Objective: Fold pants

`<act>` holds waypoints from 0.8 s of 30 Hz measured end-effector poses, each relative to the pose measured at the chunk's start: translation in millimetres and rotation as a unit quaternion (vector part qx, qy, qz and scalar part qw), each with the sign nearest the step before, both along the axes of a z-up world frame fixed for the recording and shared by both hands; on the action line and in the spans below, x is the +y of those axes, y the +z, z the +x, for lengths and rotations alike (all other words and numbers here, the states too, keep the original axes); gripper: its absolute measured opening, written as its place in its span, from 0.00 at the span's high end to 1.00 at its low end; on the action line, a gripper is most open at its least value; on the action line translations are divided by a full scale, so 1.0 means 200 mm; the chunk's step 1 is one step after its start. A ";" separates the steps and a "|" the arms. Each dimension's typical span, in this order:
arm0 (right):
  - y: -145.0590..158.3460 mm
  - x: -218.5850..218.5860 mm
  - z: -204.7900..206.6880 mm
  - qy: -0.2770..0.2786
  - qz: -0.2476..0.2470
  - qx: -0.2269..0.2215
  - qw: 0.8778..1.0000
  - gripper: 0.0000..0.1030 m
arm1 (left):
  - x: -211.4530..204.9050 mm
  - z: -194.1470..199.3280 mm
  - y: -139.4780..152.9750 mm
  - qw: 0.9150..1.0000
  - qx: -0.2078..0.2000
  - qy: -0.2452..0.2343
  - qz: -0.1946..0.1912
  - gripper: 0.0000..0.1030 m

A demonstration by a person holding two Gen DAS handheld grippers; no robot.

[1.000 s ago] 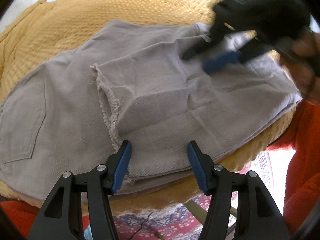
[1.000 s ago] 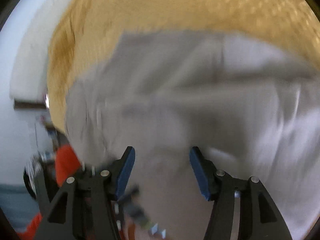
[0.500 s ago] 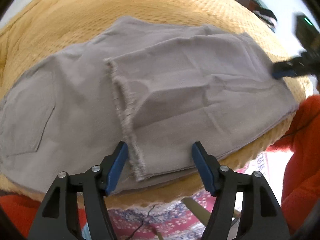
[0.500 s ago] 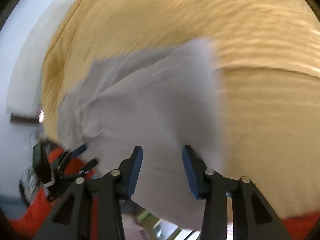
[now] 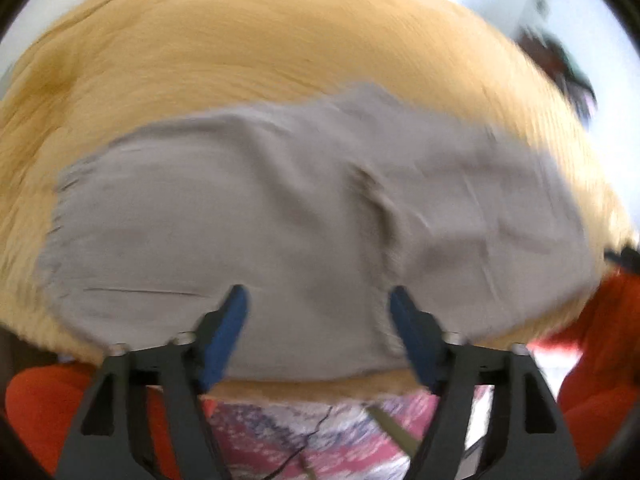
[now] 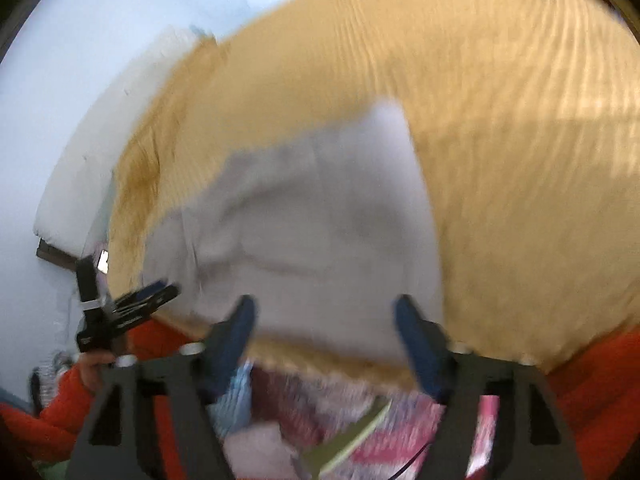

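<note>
1. Mustard-yellow bedding (image 5: 280, 40) covered a bed beside a pale wall (image 6: 80, 60); a patterned rug (image 5: 320, 432) lay below its near edge.
2. Grey pants (image 5: 300, 220) lay folded on the bedding, close to that edge, blurred in both views.
3. Left tool (image 5: 318, 332) hung above the pants, jaws opening wide, nothing between them.
4. Right tool (image 6: 324, 340) hovered over the pants' near edge, jaws likewise opening, empty.
5. An orange sleeve (image 6: 60, 400) showed low at left.

Mustard textured bedspread (image 5: 280, 40), patterned pink rug (image 5: 320, 432), white wall (image 6: 80, 60), orange sleeve (image 5: 600, 360)
</note>
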State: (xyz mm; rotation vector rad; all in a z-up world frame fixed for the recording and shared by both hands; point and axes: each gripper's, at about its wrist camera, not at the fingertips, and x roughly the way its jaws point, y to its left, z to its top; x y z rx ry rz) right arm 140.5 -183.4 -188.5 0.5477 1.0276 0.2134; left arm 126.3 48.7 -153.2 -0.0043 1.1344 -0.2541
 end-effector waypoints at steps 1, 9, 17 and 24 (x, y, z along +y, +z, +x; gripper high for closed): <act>0.02 -0.01 0.00 -0.006 -0.011 -0.014 1.000 0.16 | 0.11 0.02 0.02 0.999 -0.002 0.027 -0.021 0.15; -0.04 0.24 0.10 0.028 -0.006 -0.014 0.999 0.16 | 1.16 0.07 -0.03 0.930 0.034 0.309 -0.197 0.17; -0.08 0.31 0.08 0.050 -0.011 -0.011 0.999 0.16 | 1.21 -0.02 -0.18 0.909 0.059 0.336 -0.241 0.25; -0.08 0.31 0.07 0.049 -0.006 -0.015 0.999 0.16 | 1.16 0.06 -0.32 0.892 0.093 0.353 -0.268 0.44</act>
